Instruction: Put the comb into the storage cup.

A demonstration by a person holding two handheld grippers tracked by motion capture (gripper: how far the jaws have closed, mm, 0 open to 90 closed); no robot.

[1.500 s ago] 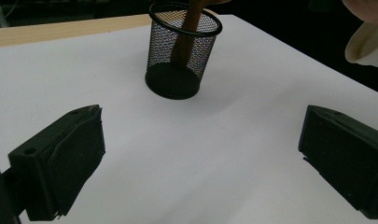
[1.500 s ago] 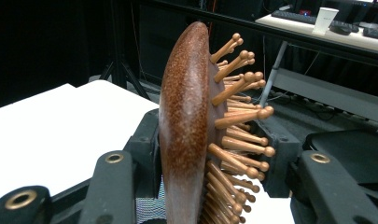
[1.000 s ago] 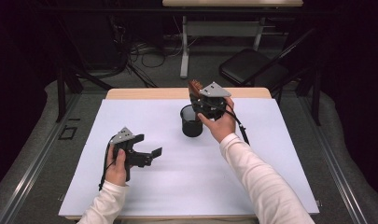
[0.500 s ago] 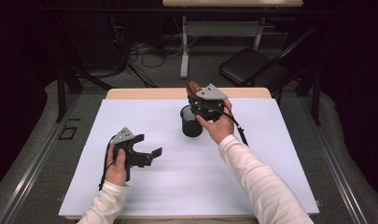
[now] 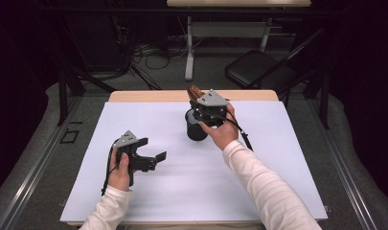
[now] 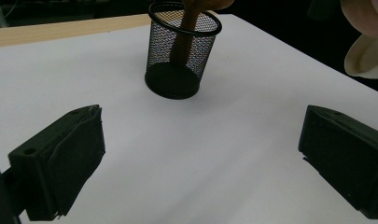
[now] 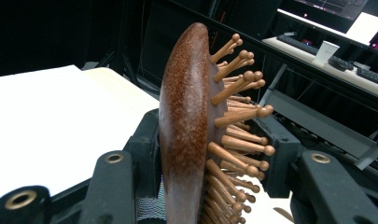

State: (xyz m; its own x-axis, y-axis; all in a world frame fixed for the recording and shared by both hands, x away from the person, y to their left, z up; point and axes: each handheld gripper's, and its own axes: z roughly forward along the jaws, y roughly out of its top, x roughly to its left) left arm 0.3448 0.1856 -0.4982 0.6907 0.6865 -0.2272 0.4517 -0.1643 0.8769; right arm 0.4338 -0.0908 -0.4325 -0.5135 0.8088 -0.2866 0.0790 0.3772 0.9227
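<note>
my right gripper (image 7: 203,186) is clamped on a wooden paddle hairbrush (image 7: 196,116), jaws against its back and its bristle side. the brush stands near upright, long axis vertical, handle down inside the black mesh cup (image 6: 183,51) directly below the jaws; the cup contains nothing else that i can see. my left gripper (image 5: 151,158) idles wide open and empty, well apart, facing the cup across the white table (image 5: 278,158).
</note>
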